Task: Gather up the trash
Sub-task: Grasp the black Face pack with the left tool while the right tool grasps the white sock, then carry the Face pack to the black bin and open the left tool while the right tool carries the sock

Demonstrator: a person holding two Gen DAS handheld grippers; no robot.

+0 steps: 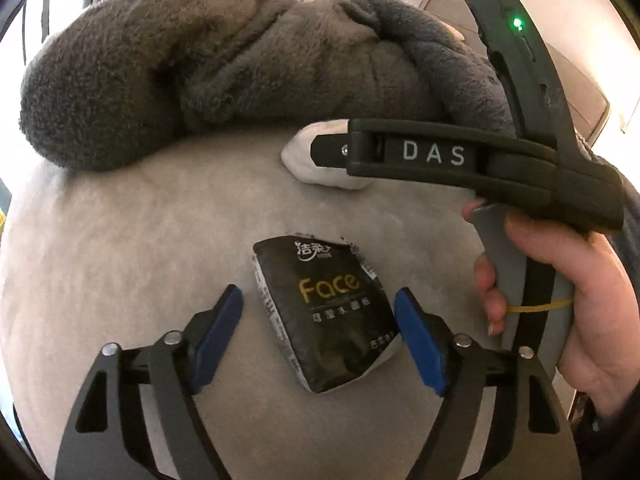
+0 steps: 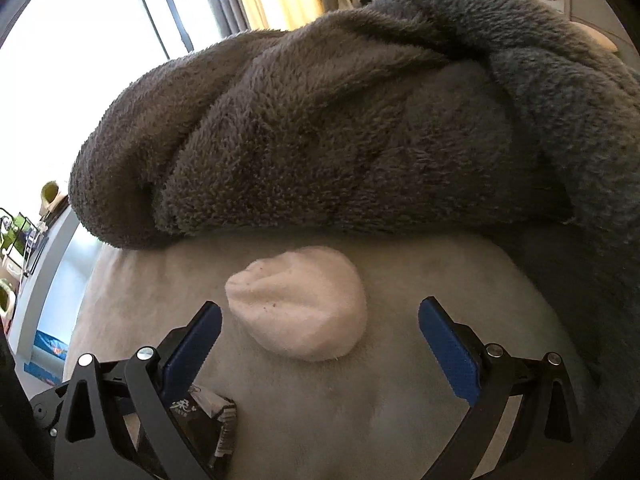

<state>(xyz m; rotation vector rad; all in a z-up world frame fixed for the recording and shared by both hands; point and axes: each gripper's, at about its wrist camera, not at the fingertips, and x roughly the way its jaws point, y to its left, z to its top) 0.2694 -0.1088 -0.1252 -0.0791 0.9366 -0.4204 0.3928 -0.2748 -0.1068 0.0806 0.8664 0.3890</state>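
Where left gripper [image 1: 319, 322] gapes: tissue pack [image 1: 325, 316].

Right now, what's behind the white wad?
Directly behind the white wad lies the bunched grey fleece blanket on the light cushion. Anything under its folds is hidden.

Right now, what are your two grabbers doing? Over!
Left gripper open, straddling black tissue pack. Right gripper open, over white wad, not touching. Grey blanket bunched just behind. Nothing grabbed yet.
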